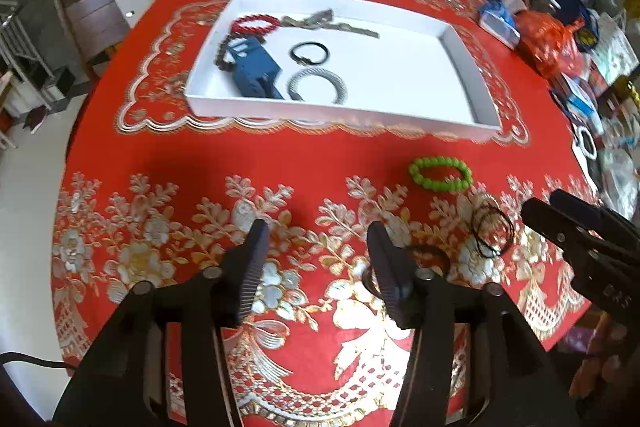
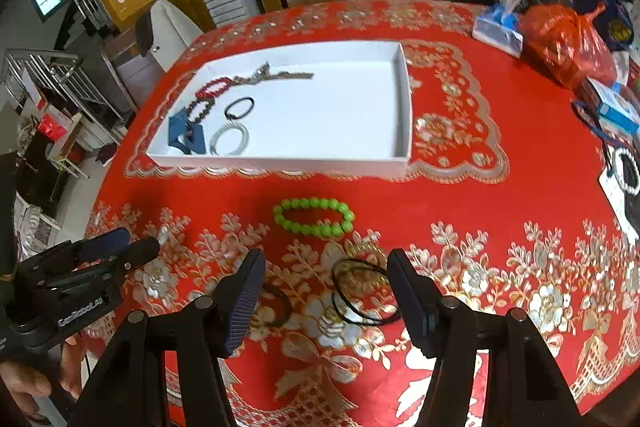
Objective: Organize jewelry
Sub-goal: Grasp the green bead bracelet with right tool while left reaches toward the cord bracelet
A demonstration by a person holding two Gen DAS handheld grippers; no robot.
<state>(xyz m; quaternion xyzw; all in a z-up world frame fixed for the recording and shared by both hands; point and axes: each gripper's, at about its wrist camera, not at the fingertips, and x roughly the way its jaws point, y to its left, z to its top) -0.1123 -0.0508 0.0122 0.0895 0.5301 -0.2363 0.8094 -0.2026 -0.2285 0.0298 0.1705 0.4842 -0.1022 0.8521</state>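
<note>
Red tablecloth, black cord loops between right jaws, both jaws wide, empty.

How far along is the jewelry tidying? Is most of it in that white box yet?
Partly. The white tray already holds a red bead bracelet, a dark bead strand, a black ring, a silver bangle, a chain and a blue box. Nothing is in hand: the left gripper and right gripper are open. Left on the cloth: the green bracelet, black cords and a dark band.
</note>
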